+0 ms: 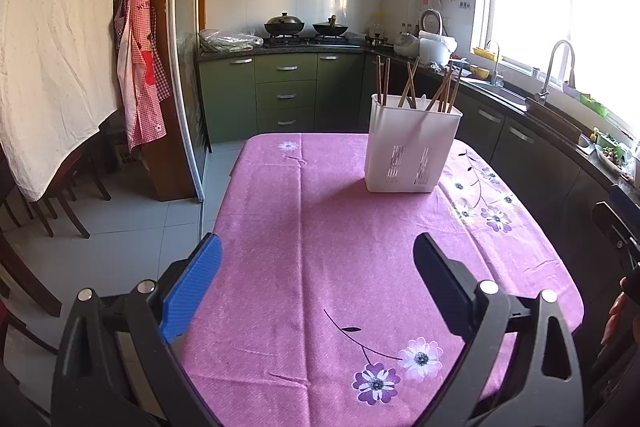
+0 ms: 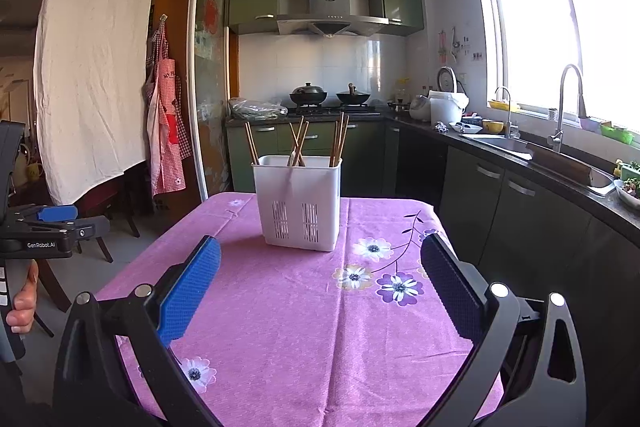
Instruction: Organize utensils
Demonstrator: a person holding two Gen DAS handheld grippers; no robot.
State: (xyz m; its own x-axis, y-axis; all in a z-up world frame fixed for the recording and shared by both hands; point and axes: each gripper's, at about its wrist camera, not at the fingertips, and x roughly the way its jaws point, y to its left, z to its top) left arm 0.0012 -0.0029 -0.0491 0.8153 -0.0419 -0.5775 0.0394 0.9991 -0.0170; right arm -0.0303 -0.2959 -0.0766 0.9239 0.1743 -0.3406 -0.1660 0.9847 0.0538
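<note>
A white plastic utensil holder stands upright at the far side of the pink flowered tablecloth. Several wooden chopsticks and a white spoon stick out of it. It also shows in the right wrist view, with its chopsticks. My left gripper is open and empty, held above the near part of the table. My right gripper is open and empty, also short of the holder. The left gripper shows at the left edge of the right wrist view.
The table stands in a kitchen. A dark counter with a sink and tap runs along the right. Green cabinets and a stove with two woks are behind. Wooden chairs and a hanging white cloth are at the left.
</note>
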